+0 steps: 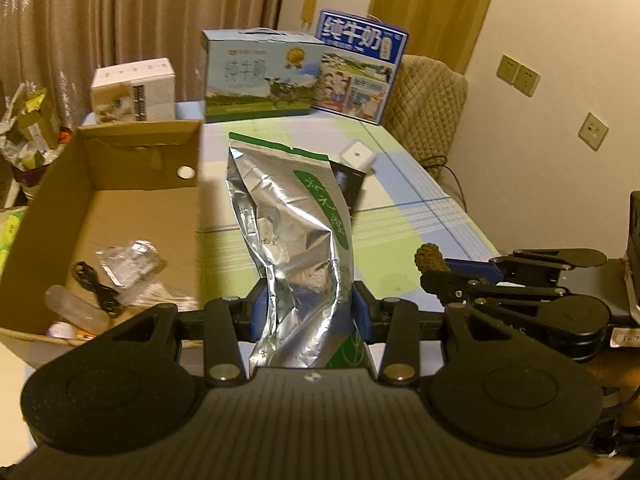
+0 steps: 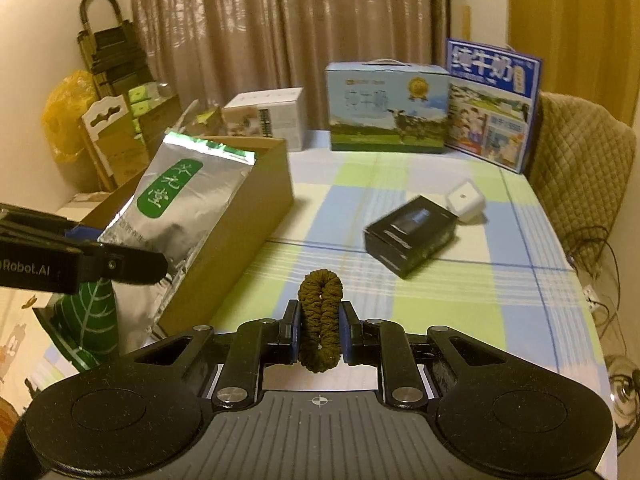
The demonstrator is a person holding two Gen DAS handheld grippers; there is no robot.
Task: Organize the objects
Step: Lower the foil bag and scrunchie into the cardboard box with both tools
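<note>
We are holding a silver foil pouch point(image 1: 296, 236) with green lettering in the left gripper point(image 1: 307, 312), whose jaws are standing partly apart and pressing on the pouch's lower body. The pouch is leaning up and away, just right of the open cardboard box point(image 1: 48, 216). In the right gripper point(image 2: 320, 328) we are pinching a brown fabric hair tie point(image 2: 320, 320), jaws nearly together on the doubled loop.

The box is sitting on the left side of the checked tablecloth point(image 2: 420, 300) and is already holding a clear plastic packet point(image 1: 128, 264), a black cable point(image 1: 96, 288) and a small bottle point(image 1: 76, 308). Farther right, a black carton point(image 2: 412, 236) and a white cube point(image 2: 466, 200) are waiting on the cloth.

The likely trouble, as we judge it: the pouch is crumpled and slick, so it could slide or fold in the grip and snag the box's near wall. The hair tie is soft and could slip out early. With both grippers close together, they could also knock into each other over the box.
</note>
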